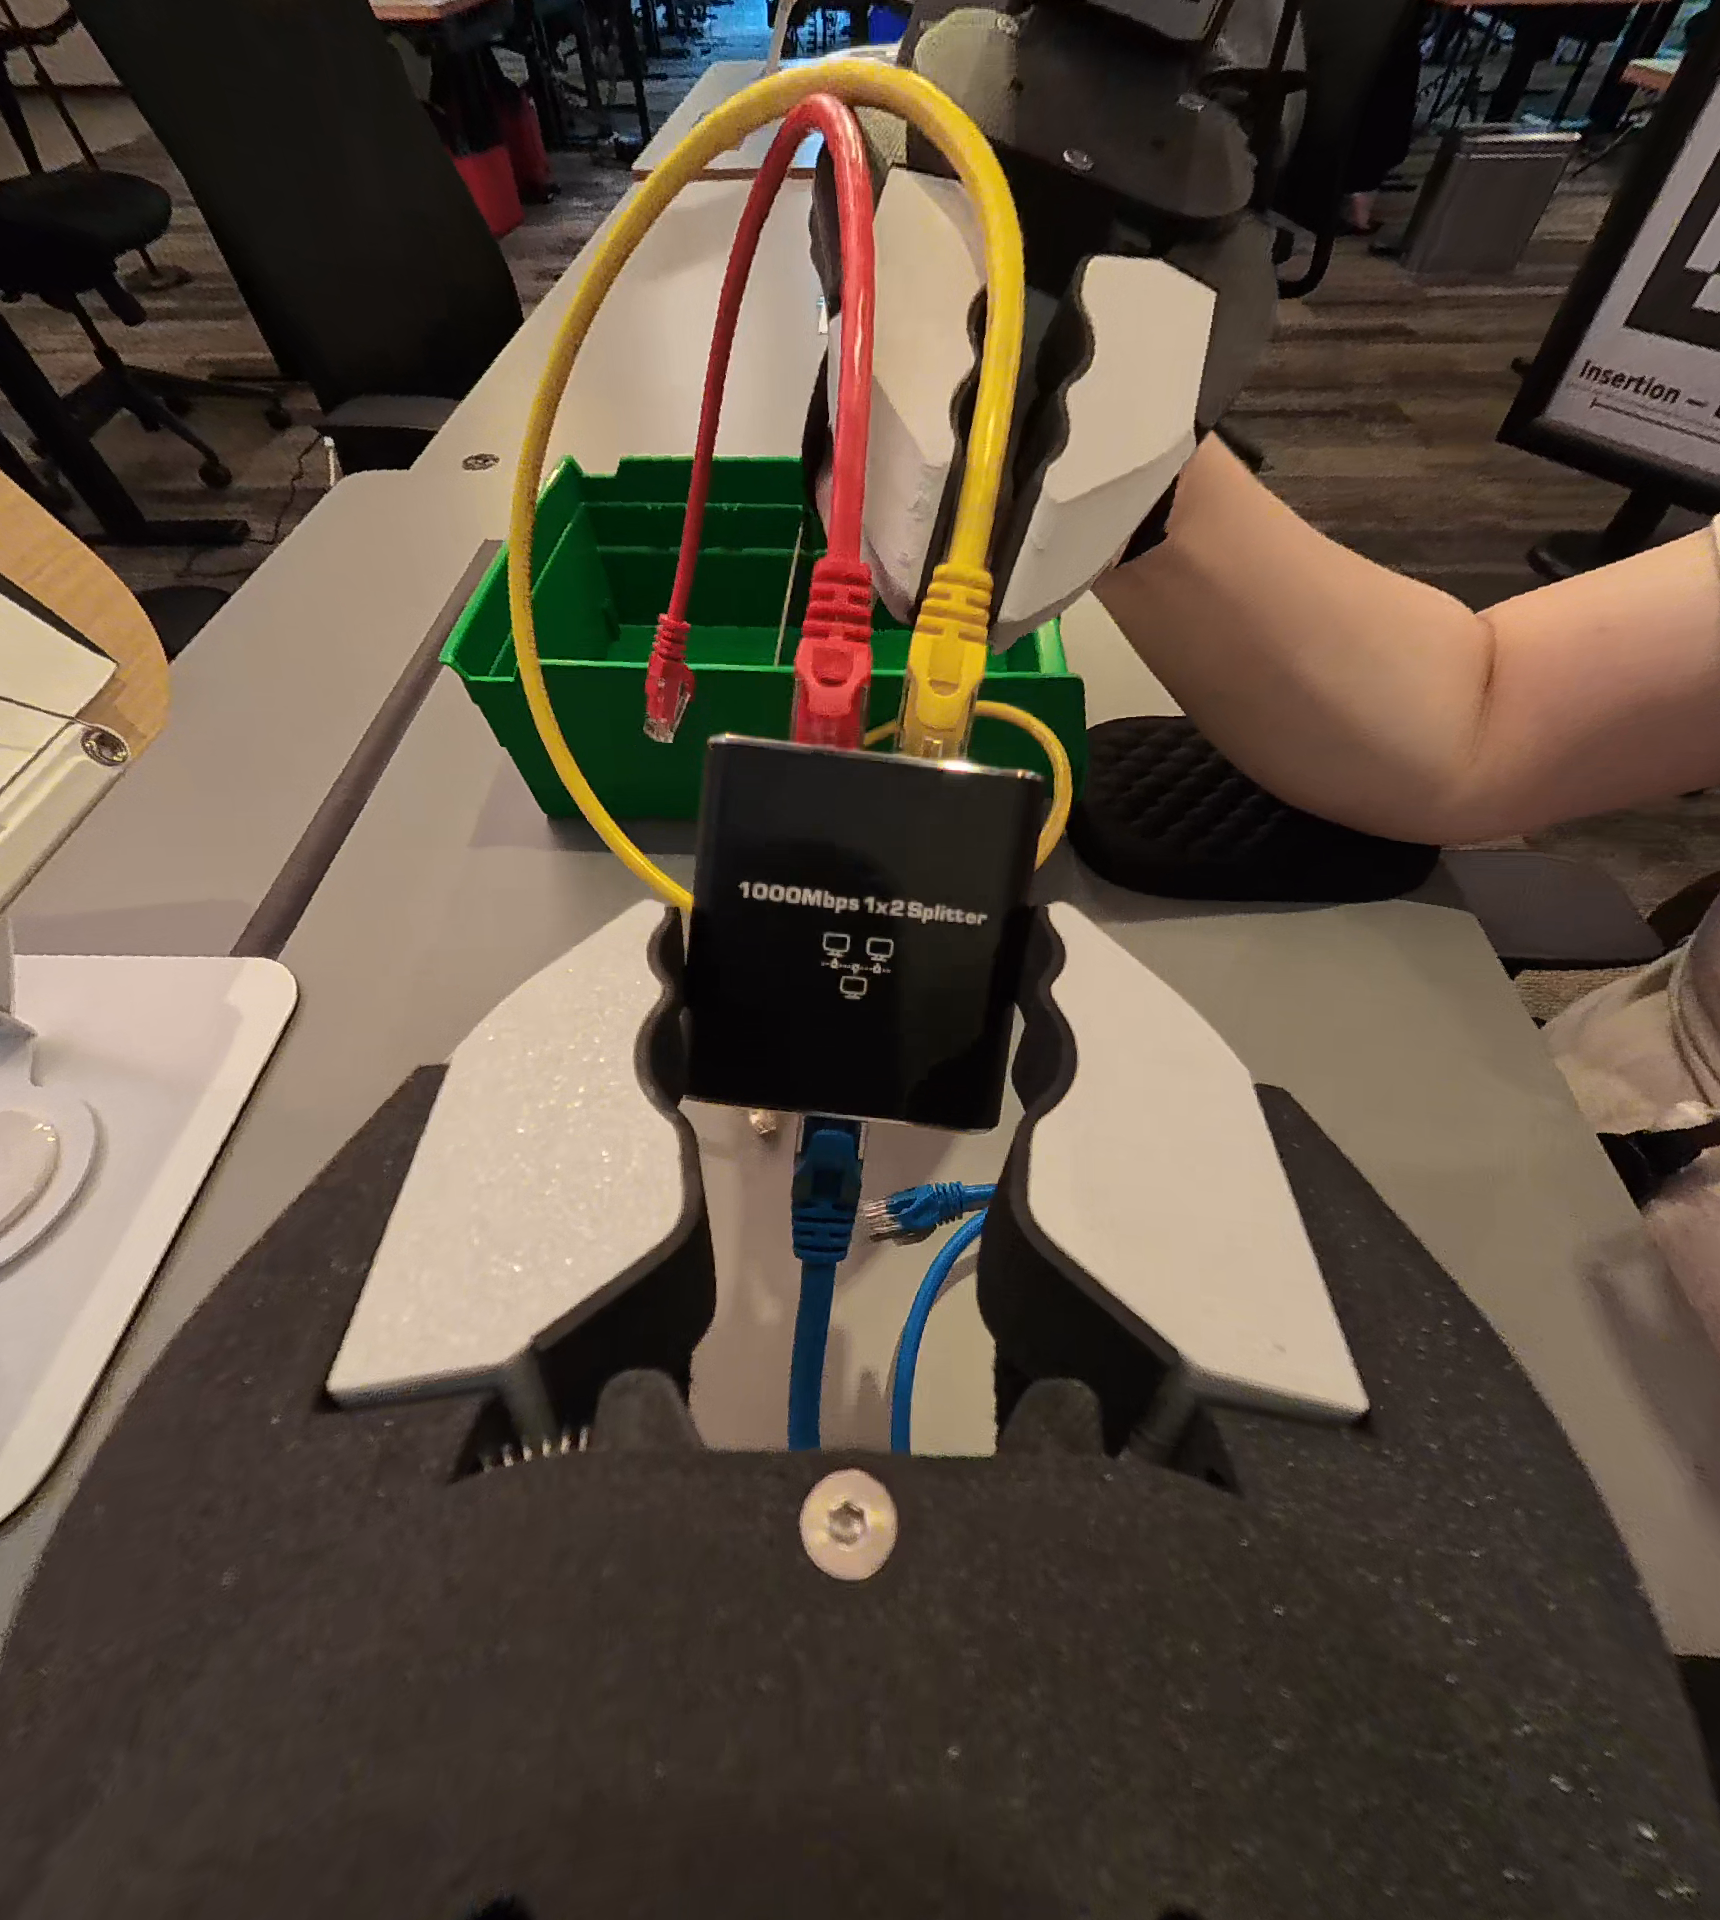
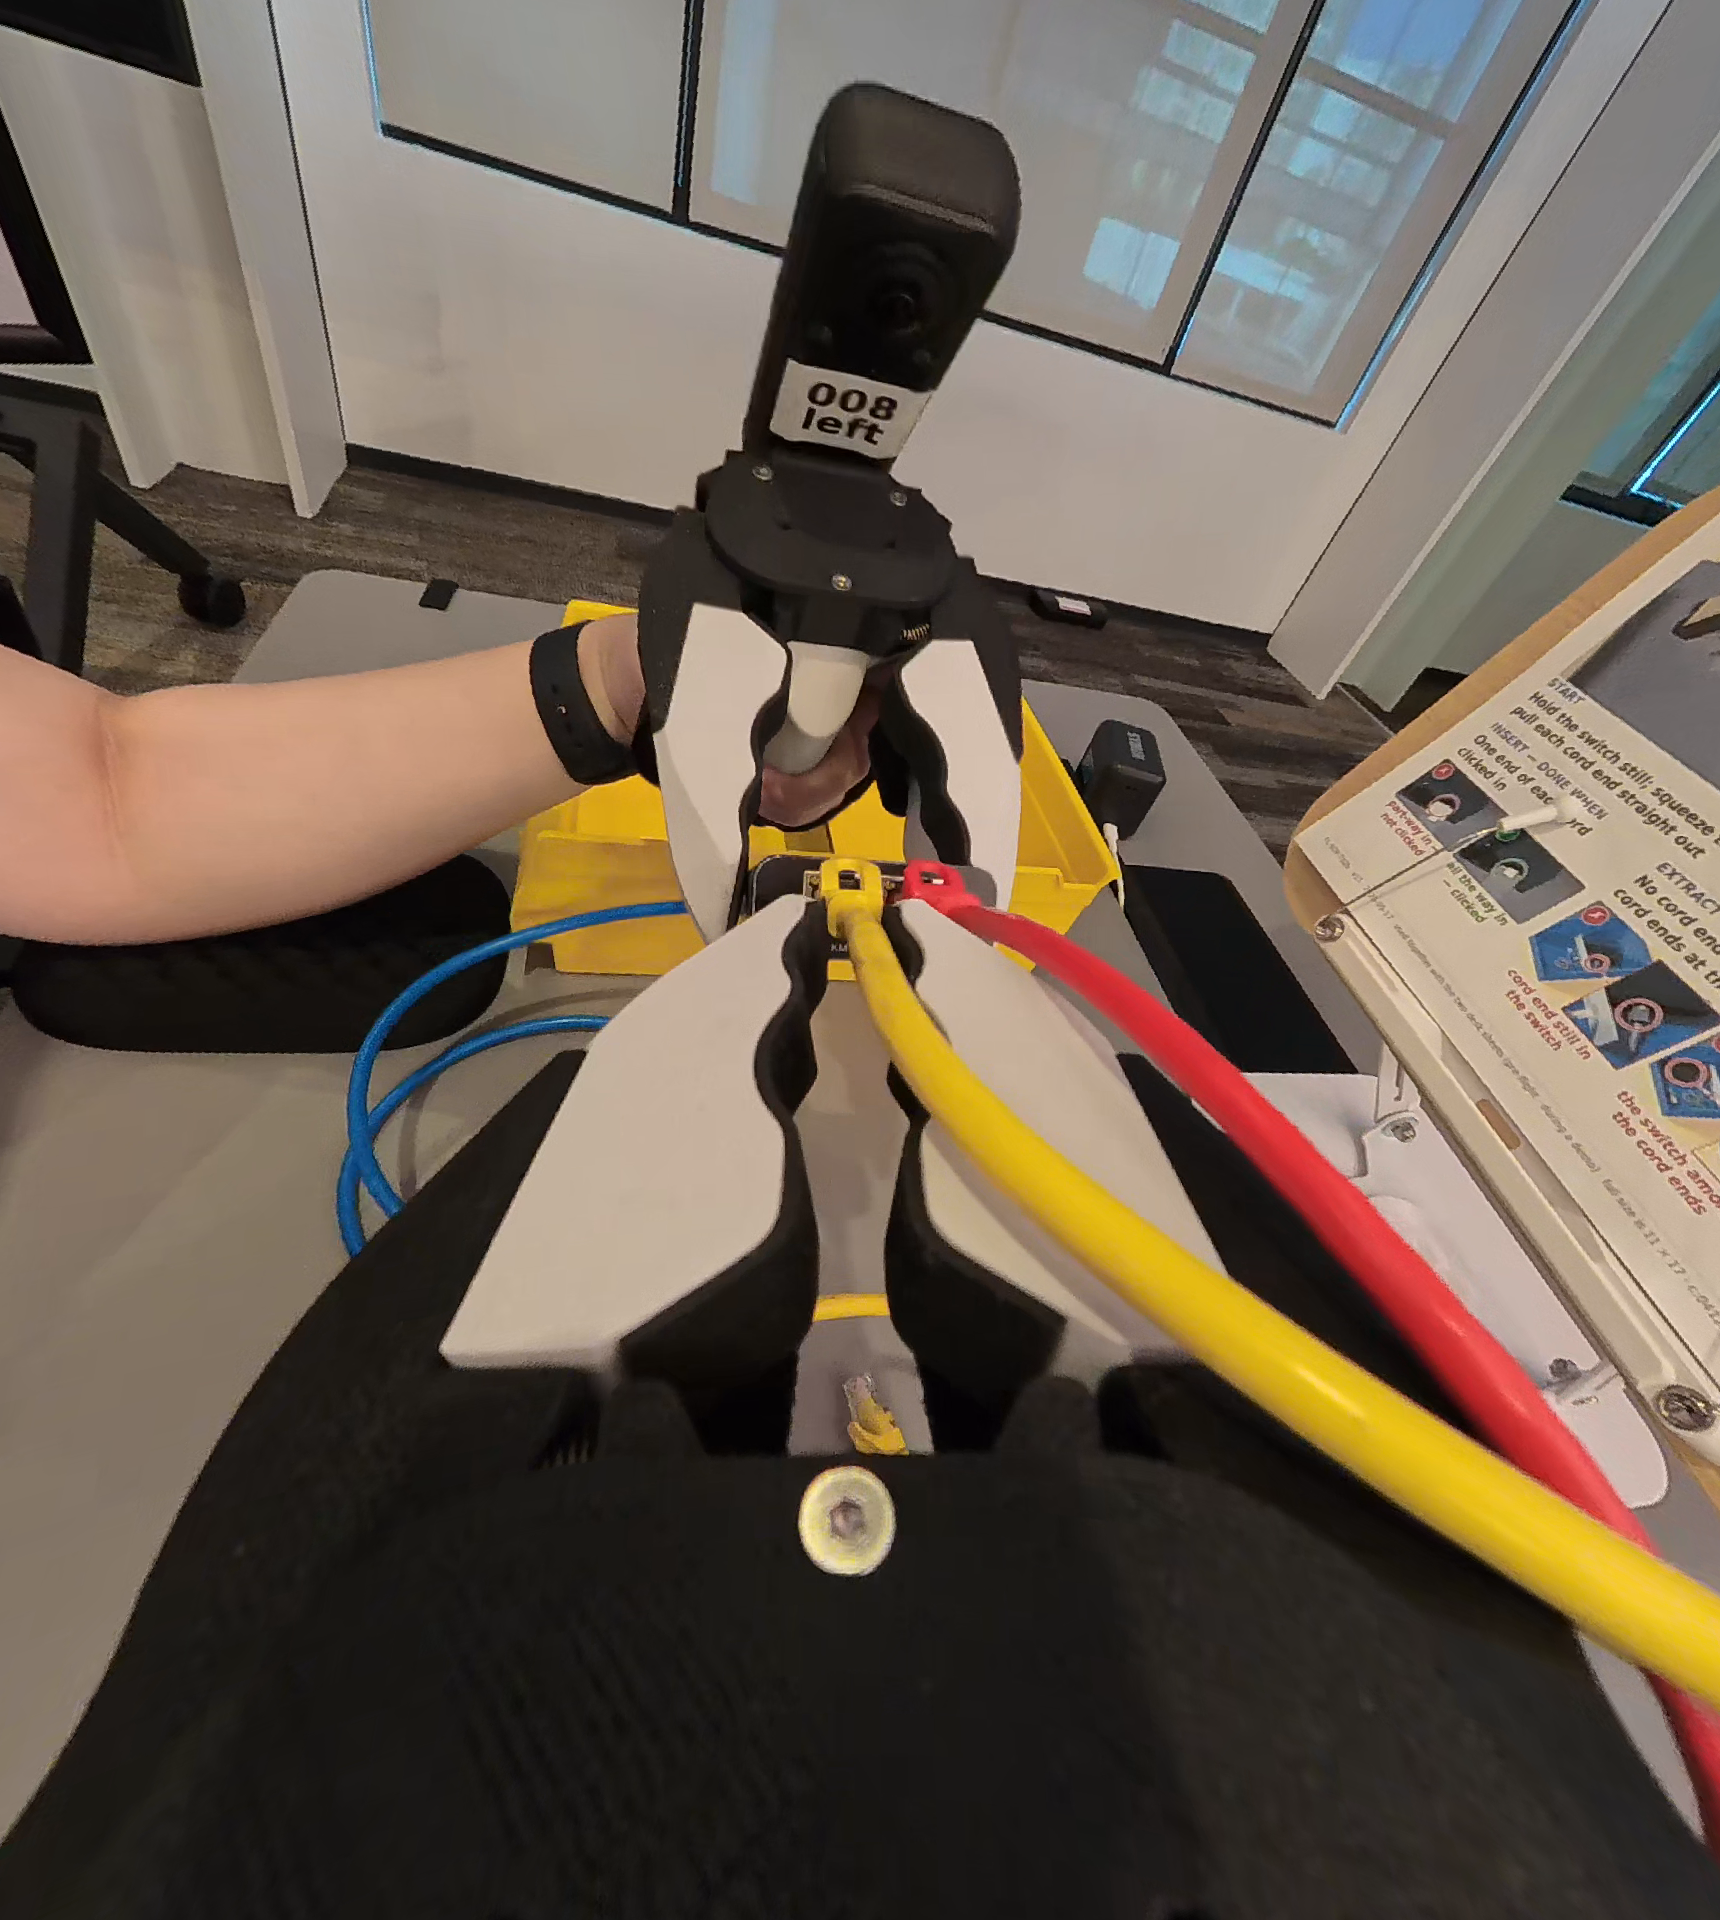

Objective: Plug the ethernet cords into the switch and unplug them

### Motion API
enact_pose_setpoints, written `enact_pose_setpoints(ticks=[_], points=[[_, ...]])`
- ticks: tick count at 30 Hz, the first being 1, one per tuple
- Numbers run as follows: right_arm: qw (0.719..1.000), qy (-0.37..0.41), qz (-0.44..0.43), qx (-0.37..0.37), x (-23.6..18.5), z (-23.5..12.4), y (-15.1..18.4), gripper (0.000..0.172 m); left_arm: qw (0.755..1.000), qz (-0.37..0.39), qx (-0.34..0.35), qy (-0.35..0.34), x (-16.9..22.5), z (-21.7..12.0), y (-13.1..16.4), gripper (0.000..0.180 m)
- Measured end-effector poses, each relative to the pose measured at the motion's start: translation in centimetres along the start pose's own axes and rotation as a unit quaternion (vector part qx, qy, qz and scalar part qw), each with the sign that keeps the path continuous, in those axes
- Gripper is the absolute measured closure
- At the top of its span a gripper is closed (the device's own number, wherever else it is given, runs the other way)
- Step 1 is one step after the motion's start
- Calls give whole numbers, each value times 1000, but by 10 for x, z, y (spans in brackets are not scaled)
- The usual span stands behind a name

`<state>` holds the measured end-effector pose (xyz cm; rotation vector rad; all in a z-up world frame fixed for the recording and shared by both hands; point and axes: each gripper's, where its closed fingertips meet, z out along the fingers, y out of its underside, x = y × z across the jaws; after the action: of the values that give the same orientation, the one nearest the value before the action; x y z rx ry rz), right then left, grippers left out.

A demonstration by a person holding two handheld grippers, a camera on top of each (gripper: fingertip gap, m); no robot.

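While left fingers clamp the switch, right fingers pinch the yellow cord.

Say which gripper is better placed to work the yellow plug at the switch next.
Right gripper, probably: its fingers already close on the yellow cord just behind its plug, while the left gripper is occupied holding the black switch.

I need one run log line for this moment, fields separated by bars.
left tongs: clamp black switch | right tongs: pinch yellow cord near plug | red cord, blue cord: plugged in
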<state>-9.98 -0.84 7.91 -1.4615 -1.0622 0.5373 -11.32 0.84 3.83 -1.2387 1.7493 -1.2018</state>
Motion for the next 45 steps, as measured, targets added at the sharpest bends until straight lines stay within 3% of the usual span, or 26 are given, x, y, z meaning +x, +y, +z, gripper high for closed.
enact_pose_setpoints(ticks=[12, 21, 45], points=[[1000, 5, 6, 14, 4, 3, 2, 160, 999, -17, 30, -4, -5, -7, -6, 120], [1000, 8, 5, 20, 4, 5, 2, 160, 1000, -7, 8, -21, -8, -1, -1, 120], [1000, 6, 13, 18, 6, 7, 8, 160, 999, -14, 30, -21, -9, -4, -5, 120]])
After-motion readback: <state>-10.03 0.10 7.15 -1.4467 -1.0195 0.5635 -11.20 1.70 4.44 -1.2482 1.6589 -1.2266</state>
